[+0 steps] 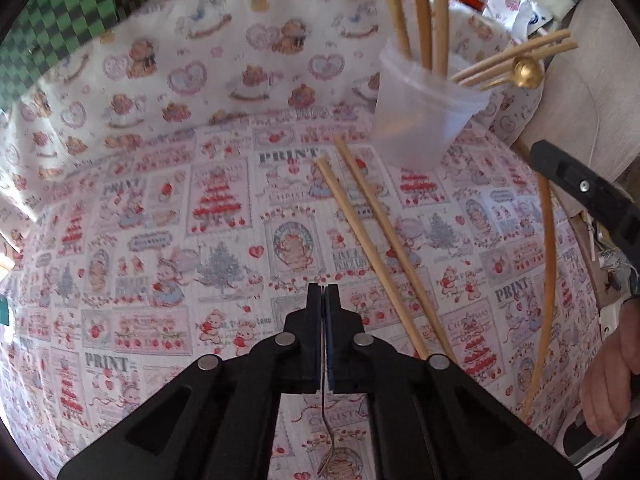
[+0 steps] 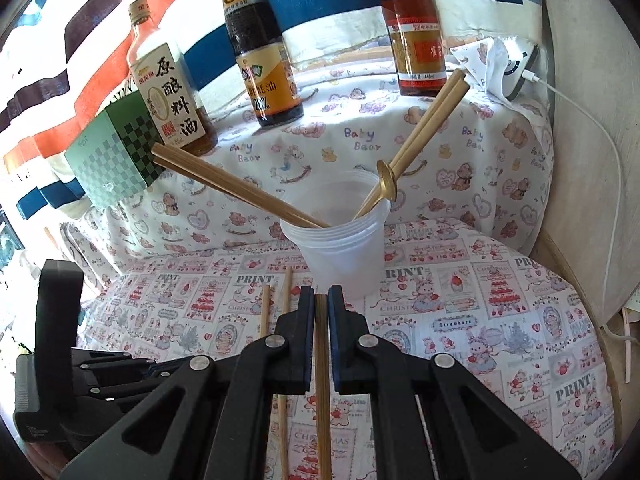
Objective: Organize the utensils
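In the left wrist view my left gripper (image 1: 323, 290) is shut on the thin dark handle of a fork (image 1: 326, 456), whose tines hang below over the printed cloth. Two loose chopsticks (image 1: 376, 252) lie on the cloth just right of it. A clear plastic cup (image 1: 420, 112) stands beyond them, holding several chopsticks and a gold spoon (image 1: 526, 70). My right gripper (image 2: 321, 292) is shut on one chopstick (image 2: 322, 380) lengthwise, just in front of the cup (image 2: 340, 248). The spoon (image 2: 386, 184) leans on the cup's right rim.
Three sauce bottles (image 2: 264, 52) and a green checkered box (image 2: 116, 152) stand behind the cup against striped fabric. A white device with a cable (image 2: 520, 68) lies at the back right. A hand (image 1: 608, 380) shows at the right edge. The round table's rim (image 2: 612, 360) curves along the right.
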The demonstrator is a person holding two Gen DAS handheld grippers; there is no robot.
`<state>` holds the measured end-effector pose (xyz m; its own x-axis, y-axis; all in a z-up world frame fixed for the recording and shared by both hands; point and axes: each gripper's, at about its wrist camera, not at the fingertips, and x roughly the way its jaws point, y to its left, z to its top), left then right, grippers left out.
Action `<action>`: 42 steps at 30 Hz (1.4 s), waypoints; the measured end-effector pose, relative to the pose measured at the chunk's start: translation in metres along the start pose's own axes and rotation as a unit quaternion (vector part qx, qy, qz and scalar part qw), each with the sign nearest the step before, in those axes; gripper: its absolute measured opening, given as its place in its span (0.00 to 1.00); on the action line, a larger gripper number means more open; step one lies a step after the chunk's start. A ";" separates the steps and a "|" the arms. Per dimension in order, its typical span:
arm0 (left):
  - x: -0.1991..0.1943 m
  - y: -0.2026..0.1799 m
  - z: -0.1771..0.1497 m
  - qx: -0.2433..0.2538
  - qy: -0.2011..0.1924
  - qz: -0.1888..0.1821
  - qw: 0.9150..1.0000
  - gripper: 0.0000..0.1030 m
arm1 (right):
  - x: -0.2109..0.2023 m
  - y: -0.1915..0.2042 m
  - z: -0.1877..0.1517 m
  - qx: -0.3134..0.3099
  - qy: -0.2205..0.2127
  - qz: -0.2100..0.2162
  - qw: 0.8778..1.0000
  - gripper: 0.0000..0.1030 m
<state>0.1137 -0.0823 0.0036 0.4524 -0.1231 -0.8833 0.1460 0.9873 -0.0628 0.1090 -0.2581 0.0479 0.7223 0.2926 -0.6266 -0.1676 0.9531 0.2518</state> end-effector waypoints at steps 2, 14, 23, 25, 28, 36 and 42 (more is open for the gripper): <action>-0.027 -0.002 0.002 0.004 -0.038 0.003 0.999 0.01 | -0.015 -0.001 0.003 0.004 -0.032 0.017 0.999 0.07; -0.154 -0.005 0.007 0.020 -0.203 -0.003 0.979 0.01 | -0.126 0.016 -0.004 -0.043 -0.266 0.066 0.961 0.07; -0.173 -0.023 0.009 0.030 -0.276 -0.051 0.959 0.01 | -0.124 0.014 -0.006 -0.038 -0.274 0.055 0.959 0.07; -0.174 -0.027 0.015 0.023 -0.304 -0.062 0.950 0.01 | -0.124 0.011 -0.007 -0.035 -0.282 0.051 0.957 0.07; -0.174 -0.028 0.030 0.012 -0.331 -0.087 0.940 0.01 | -0.119 0.005 -0.007 -0.026 -0.290 0.038 0.956 0.07; -0.166 -0.035 0.074 0.012 -0.397 -0.115 0.911 0.01 | -0.107 -0.013 0.029 0.023 -0.300 0.010 0.954 0.07; -0.140 -0.044 0.109 0.008 -0.417 -0.105 0.903 0.01 | -0.131 -0.001 0.083 0.022 -0.395 -0.013 0.918 0.08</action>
<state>0.1403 -0.1194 0.1807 0.9176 -0.3463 -0.1950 0.3147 0.9328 -0.1756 0.0701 -0.3034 0.1910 0.9900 0.1053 0.0941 -0.1282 0.9500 0.2846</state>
